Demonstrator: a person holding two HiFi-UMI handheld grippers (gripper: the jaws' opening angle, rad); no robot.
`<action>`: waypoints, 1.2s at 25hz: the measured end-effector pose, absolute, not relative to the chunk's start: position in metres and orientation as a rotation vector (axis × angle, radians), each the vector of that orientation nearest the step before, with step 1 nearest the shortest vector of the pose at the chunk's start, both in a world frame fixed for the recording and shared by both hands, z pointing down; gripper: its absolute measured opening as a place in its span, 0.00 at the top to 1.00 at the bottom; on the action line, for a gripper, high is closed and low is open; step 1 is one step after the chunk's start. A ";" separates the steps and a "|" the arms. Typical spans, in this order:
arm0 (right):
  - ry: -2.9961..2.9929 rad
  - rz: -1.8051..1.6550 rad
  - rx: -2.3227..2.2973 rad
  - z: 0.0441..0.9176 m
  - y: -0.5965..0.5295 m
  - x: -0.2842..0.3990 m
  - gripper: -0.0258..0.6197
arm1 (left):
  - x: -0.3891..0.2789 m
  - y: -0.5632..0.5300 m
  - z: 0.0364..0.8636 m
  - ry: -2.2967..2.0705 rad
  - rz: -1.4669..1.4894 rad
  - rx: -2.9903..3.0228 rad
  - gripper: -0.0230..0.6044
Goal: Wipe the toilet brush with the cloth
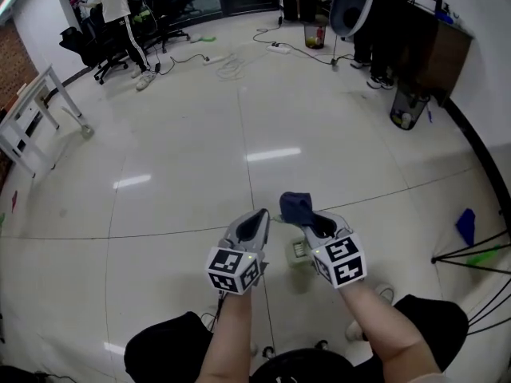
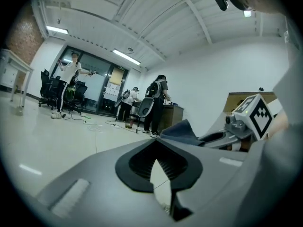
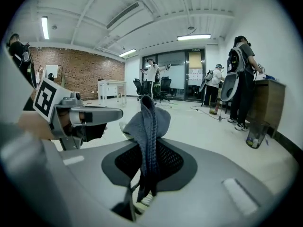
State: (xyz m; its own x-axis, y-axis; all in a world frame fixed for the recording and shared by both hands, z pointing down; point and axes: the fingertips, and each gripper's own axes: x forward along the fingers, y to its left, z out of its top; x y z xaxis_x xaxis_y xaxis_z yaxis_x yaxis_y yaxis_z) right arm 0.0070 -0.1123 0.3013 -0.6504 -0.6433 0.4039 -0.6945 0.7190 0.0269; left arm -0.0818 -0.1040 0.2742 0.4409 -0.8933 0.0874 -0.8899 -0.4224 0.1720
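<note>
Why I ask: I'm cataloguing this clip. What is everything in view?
dark blue knitted cloth: one, dark blue, pinched upright in the right claw.
small pale object: one, whitish, on the glossy white floor between the left claw and the right claw; too small to identify.
black office chairs: several, black, far left.
white table: one, white, left edge.
brown wooden desk: one, brown, right side.
black mesh bin: one, black, beside the desk.
loose cables: several, dark and white, far floor.
standing people: several, dark and white clothing, far end.
left claw: one, grey, shut, nothing between its jaws.
right claw: one, grey, shut on the cloth.
</note>
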 end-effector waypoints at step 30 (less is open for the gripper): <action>-2.089 0.697 1.161 0.555 -0.097 0.084 0.85 | -0.084 -0.106 0.300 -1.571 -0.112 2.457 0.95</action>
